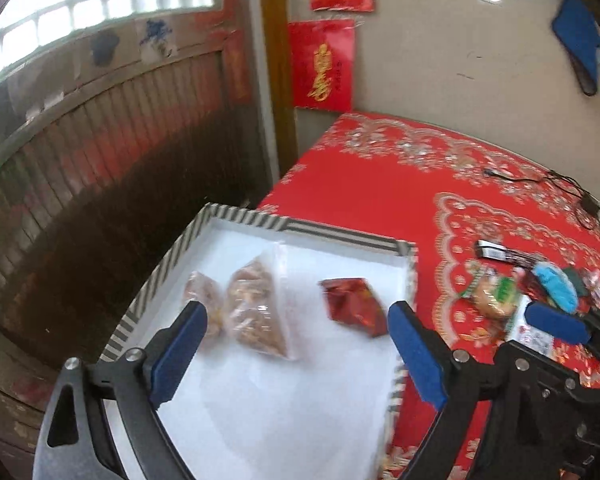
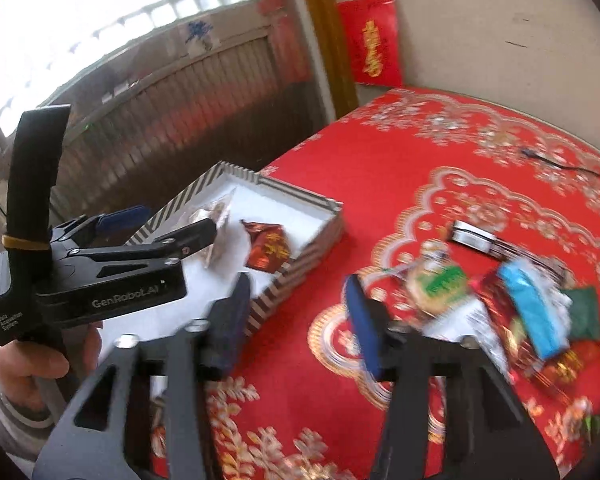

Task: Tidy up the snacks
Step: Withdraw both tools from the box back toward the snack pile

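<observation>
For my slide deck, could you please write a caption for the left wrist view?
Left gripper, jaws open, above a striped tray holding two clear snack bags and a red packet.

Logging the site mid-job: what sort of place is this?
Probably a home room: red floral tablecloth, red festive wall papers, a wood-panelled wall, and a striped box for snacks.
</observation>
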Motion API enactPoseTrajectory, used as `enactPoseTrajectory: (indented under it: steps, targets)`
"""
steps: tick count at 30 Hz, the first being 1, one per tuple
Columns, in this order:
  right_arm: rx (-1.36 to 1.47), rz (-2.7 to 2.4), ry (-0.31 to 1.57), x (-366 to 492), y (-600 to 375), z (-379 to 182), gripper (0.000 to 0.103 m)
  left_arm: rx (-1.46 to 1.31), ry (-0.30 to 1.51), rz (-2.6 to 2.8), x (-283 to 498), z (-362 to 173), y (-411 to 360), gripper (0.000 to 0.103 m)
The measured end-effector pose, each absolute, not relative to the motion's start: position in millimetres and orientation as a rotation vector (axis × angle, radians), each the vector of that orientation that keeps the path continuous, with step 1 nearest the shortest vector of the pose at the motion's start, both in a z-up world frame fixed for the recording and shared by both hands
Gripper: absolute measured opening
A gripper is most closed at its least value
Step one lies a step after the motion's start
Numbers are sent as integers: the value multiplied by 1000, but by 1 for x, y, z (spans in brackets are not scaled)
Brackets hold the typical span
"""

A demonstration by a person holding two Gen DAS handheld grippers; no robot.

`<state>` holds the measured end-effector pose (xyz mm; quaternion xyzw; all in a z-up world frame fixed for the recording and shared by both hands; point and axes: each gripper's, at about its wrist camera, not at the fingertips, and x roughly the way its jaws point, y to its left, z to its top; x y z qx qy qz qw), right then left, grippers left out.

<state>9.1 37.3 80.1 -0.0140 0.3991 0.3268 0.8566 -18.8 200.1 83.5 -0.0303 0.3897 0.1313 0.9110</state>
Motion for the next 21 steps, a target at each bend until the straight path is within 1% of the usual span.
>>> enactPoseTrajectory:
  steps: [8, 17, 21]
  targets:
    - [2, 583, 797, -7, -29, 90, 59, -55, 794, 186, -21, 92, 155, 94]
    - [43, 448, 830, -16, -104, 77, 59, -70, 828, 111, -10, 90, 108, 94]
    - [66, 423, 838, -16, -123, 72, 59, -55, 848, 88, -4, 85, 86, 94]
